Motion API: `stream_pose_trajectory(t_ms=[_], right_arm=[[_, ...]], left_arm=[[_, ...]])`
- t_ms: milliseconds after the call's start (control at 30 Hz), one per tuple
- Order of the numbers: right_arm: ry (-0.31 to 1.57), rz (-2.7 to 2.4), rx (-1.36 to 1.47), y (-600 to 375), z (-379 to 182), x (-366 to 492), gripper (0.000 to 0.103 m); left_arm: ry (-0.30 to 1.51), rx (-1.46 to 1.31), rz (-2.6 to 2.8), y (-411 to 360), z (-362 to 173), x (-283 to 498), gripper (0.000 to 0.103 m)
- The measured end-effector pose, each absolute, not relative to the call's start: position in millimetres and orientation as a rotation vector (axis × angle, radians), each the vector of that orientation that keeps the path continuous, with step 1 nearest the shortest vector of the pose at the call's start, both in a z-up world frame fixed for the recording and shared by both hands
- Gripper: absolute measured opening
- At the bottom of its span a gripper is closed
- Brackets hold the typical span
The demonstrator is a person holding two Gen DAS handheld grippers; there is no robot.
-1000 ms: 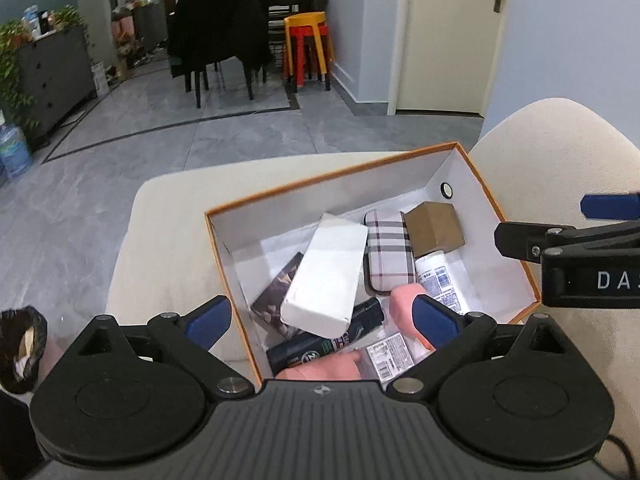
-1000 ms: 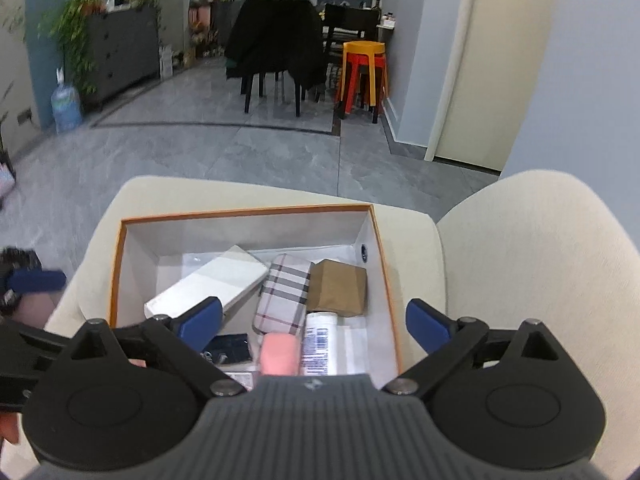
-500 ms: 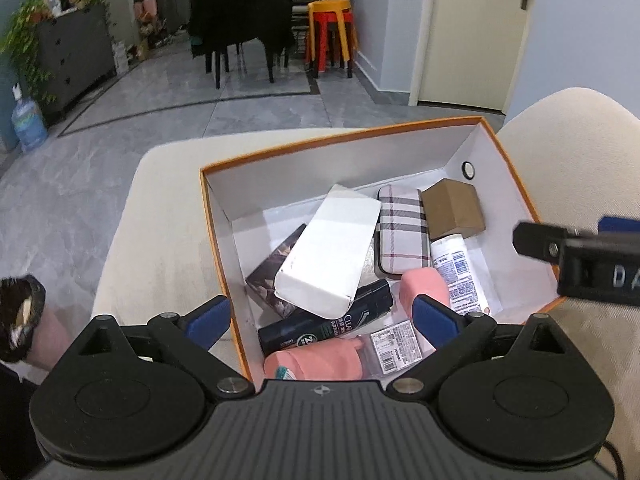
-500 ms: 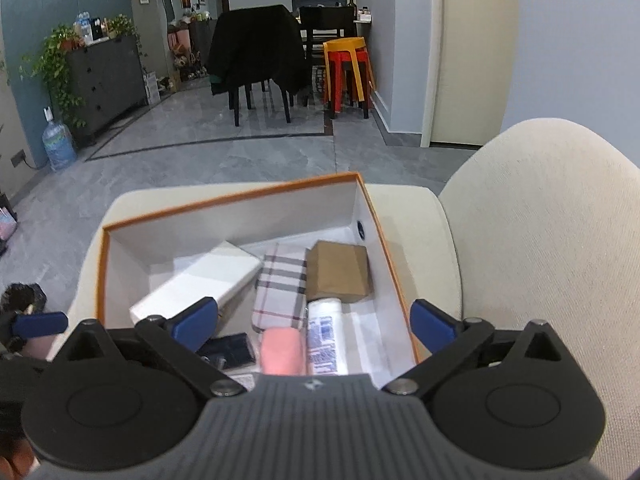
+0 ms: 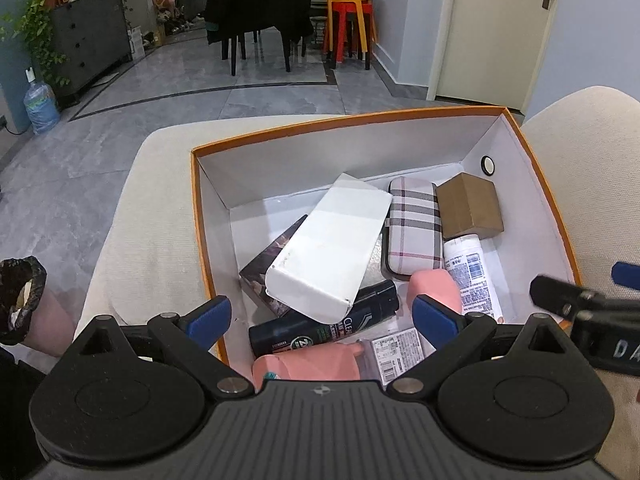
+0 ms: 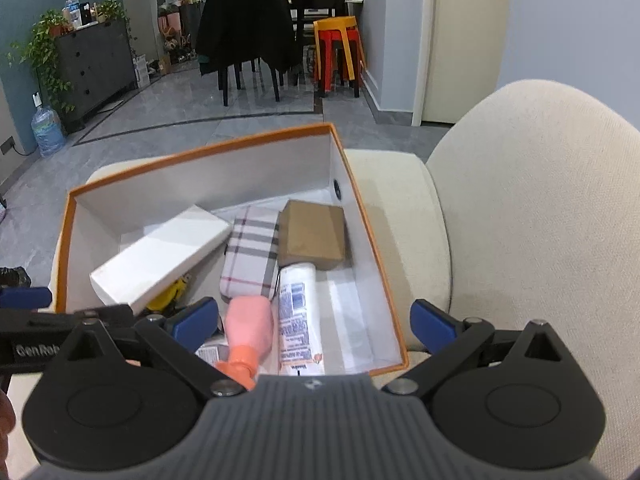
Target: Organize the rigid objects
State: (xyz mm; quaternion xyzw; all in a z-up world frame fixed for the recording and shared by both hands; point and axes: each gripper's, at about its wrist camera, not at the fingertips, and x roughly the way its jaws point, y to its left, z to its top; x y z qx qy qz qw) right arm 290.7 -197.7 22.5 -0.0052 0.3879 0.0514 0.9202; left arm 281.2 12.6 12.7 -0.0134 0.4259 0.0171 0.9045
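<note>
An orange-rimmed white box [image 5: 360,120] [image 6: 200,152] sits on a cream sofa seat. Inside lie a white carton [image 5: 332,240] [image 6: 160,256], a plaid case [image 5: 414,228] [image 6: 252,256], a brown cardboard box [image 5: 468,210] [image 6: 312,236], a white labelled tube [image 5: 470,272] [image 6: 298,312], a black bottle [image 5: 324,328], and pink bottles [image 5: 434,286] [image 6: 250,324]. My left gripper [image 5: 322,316] is open above the box's near edge. My right gripper [image 6: 314,320] is open above the near right corner. Both hold nothing.
The sofa backrest [image 6: 540,220] rises on the right. A bin with a black liner [image 5: 18,292] stands at the left. Grey tiled floor, dark chairs [image 5: 256,8], stacked stools [image 5: 348,20] and a dark cabinet [image 5: 92,40] lie beyond.
Both grippers have drawn back and risen slightly over the box, so more of its inside shows. Both stayed open and nothing inside the box moved.
</note>
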Motion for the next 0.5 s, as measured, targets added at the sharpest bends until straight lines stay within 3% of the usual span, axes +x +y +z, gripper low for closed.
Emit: stream_pose_trajectory(t_ms=[500], right_arm=[[0.849, 0.112, -0.020, -194, 7, 295, 0.100]], left_arm=[[0.912, -0.016, 0.040, 9, 6, 279, 0.103]])
